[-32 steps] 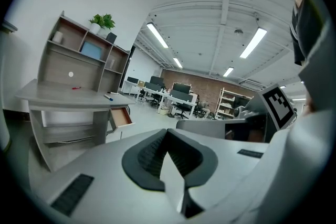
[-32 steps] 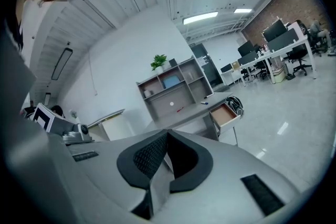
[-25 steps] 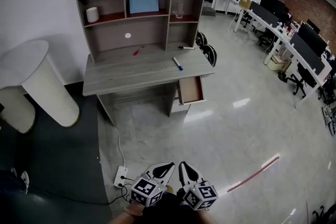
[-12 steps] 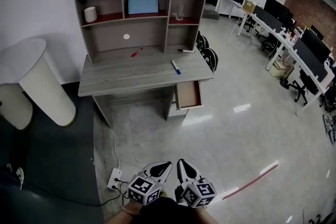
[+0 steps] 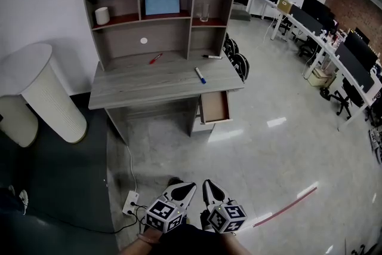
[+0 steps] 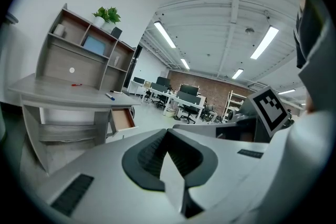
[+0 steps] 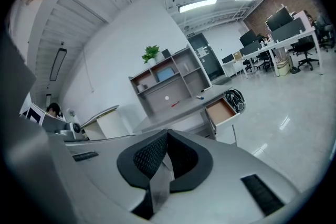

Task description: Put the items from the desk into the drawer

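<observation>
Hardly anything has moved since a second ago: the desk (image 5: 149,85) has slid a touch to the left in my head view, and a dark shoe tip now shows just above my grippers.

My left gripper (image 5: 182,191) and right gripper (image 5: 211,190) hang side by side at the bottom of the head view, over bare floor, well apart from the desk. Both point toward it. Each gripper's own view shows its pads meeting at the tips with nothing between them, so both are closed and empty.

Three items lie on the desktop. A red pen (image 5: 156,58) lies near the back, under the hutch. A black pen (image 5: 212,57) lies near the back right. A blue marker (image 5: 201,74) lies nearer the front, toward the right edge. All three lie apart from one another.

The drawer (image 5: 215,107) is pulled out under the desk's right end, below the blue marker. I see nothing in it.

A power strip (image 5: 130,203) lies on the floor just left of my left gripper, its cable running up toward the desk.
</observation>
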Demonstrator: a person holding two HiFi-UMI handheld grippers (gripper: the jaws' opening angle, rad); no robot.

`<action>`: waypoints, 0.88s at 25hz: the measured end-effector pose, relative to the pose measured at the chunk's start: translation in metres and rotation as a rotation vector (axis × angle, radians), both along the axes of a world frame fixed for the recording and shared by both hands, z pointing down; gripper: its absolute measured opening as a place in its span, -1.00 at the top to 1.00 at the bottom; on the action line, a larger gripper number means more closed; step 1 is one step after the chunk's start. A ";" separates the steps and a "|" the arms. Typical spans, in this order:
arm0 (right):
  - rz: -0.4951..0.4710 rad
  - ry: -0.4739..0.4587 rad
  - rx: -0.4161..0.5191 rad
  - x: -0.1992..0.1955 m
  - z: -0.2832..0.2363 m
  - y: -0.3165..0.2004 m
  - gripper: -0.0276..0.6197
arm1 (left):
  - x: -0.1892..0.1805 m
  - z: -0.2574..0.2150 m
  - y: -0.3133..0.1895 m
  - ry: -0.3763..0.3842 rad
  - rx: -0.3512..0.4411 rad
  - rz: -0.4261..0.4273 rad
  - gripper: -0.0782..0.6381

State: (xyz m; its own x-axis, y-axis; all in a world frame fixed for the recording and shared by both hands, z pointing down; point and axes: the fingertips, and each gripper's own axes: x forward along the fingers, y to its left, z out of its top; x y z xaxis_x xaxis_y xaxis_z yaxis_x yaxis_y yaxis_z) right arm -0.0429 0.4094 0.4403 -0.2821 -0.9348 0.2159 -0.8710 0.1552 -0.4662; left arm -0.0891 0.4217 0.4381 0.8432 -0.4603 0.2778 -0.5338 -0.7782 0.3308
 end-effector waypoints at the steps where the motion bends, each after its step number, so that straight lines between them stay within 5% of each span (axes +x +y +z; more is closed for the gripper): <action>1: -0.006 0.003 0.000 -0.001 0.001 -0.002 0.87 | 0.000 0.001 -0.002 0.000 -0.004 -0.003 0.78; 22: 0.006 0.007 -0.002 0.023 0.003 -0.183 0.87 | 0.027 0.004 -0.186 -0.004 -0.042 0.030 0.79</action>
